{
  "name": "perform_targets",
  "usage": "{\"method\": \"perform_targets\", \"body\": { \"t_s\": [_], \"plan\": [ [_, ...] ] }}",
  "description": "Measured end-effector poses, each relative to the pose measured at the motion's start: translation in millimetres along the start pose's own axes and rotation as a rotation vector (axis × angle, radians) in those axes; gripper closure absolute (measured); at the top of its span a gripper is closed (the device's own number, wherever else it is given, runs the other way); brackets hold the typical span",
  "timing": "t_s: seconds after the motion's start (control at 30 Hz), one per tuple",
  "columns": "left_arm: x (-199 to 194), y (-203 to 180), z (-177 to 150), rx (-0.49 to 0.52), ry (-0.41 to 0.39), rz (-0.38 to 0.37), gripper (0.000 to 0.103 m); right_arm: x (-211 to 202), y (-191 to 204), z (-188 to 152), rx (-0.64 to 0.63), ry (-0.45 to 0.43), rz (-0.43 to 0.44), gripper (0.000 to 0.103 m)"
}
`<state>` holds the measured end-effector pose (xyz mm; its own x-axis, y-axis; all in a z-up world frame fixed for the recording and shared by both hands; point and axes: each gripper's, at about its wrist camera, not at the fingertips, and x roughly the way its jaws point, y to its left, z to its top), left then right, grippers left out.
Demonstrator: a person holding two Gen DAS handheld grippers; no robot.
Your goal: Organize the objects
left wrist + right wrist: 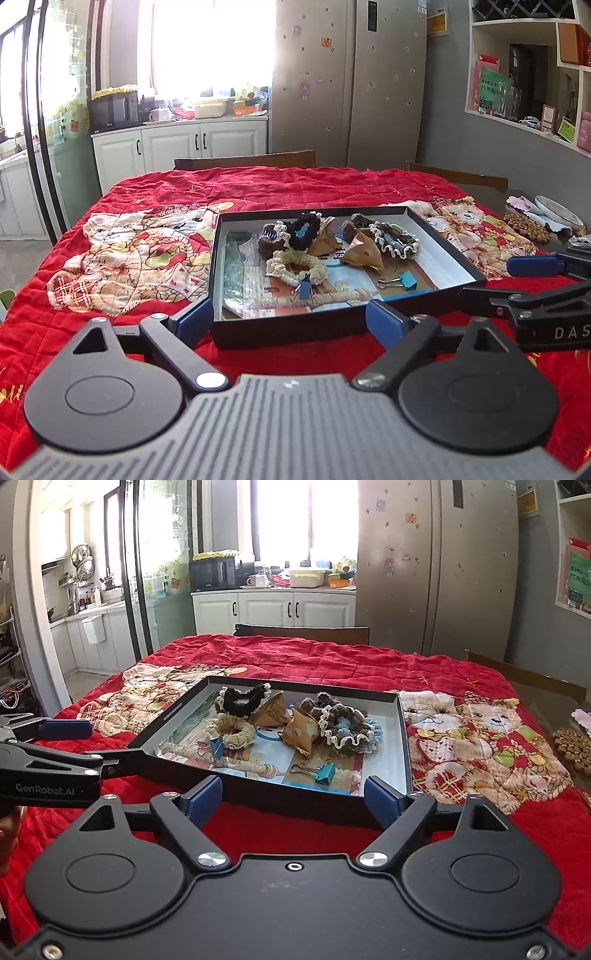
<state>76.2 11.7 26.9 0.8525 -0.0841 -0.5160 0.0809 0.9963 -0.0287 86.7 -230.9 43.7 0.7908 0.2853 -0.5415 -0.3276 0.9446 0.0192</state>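
On the red-quilted surface [295, 192], a black tray [288, 326] holds scrunchies, binder clips and paper wedges. Left gripper [290, 319] and right gripper [293, 801] hang just short of it, jaws apart, nothing between.

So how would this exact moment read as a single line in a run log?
left gripper: jaws open, empty | right gripper: jaws open, empty | black tray: on red quilt, holds scrunchies, binder clips
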Motion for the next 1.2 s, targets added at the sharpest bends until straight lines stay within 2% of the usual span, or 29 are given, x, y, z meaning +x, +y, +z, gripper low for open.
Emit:
{"method": "perform_targets", "body": {
  "t_s": [0.37, 0.73, 1.2],
  "plan": [
    [-17.6, -6.8, -8.8, 0.015, -0.006, 0.005, 0.001, -15.2, 1.3, -8.9, 0.022, 0.003, -0.018, 0.016],
    [-28.7, -10.6, -20.6, 0.022, 0.008, 0.016, 0.0, -22.0, -1.3, -20.5, 0.066, 0.03, -0.053, 0.014],
    [-32.8, -8.9, -36.7, -0.021, 0.043, 0.049, 0.0, -27.6, 8.8, -32.8, 0.065, 0.054, -0.067, 0.011]
  ]
}}
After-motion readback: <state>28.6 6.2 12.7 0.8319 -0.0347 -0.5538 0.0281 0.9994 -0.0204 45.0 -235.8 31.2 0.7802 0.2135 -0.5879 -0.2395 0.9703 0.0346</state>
